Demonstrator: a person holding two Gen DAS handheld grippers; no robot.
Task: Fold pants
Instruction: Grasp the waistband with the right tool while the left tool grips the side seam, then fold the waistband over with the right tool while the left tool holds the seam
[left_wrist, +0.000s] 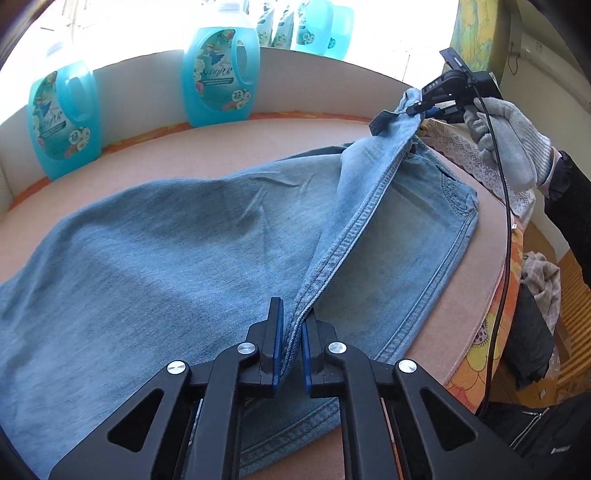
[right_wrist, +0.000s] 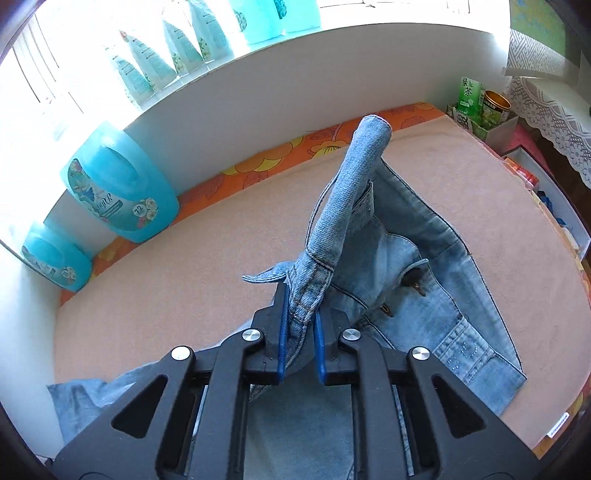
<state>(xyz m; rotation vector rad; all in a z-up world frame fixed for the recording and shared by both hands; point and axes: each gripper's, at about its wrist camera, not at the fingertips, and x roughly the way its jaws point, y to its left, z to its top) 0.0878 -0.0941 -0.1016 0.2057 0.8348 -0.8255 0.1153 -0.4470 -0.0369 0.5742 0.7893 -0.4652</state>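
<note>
- The left tongs (left_wrist: 292, 347) were clenched on a doubled seam edge of the jeans (left_wrist: 177, 236), the stitched denim pinched between their blue pads (left_wrist: 277, 350).
- The right tongs (right_wrist: 299, 332) were clenched on the waistband end of the jeans (right_wrist: 436, 295), a belt loop (right_wrist: 264, 277) sticking out beside the grip; a gloved hand (left_wrist: 506, 136) held them from the far corner.
- Between the two grips the seam ran taut and lifted, while the rest of the light blue jeans lay spread on the pinkish-tan surface (right_wrist: 166, 295), back pocket (left_wrist: 456, 199) flat near its right edge.
- The denim looked soft yet fairly heavy and thick; it would likely sag between holds, not slip. Thick seams and waistband seemed the firmest places to grip.
- Turquoise detergent bottles (left_wrist: 218, 70) stood along the far edge, well apart from the cloth.
- A green tea carton (right_wrist: 469, 94) and a tin (right_wrist: 496, 105) sat in a box at the far right corner.
</note>
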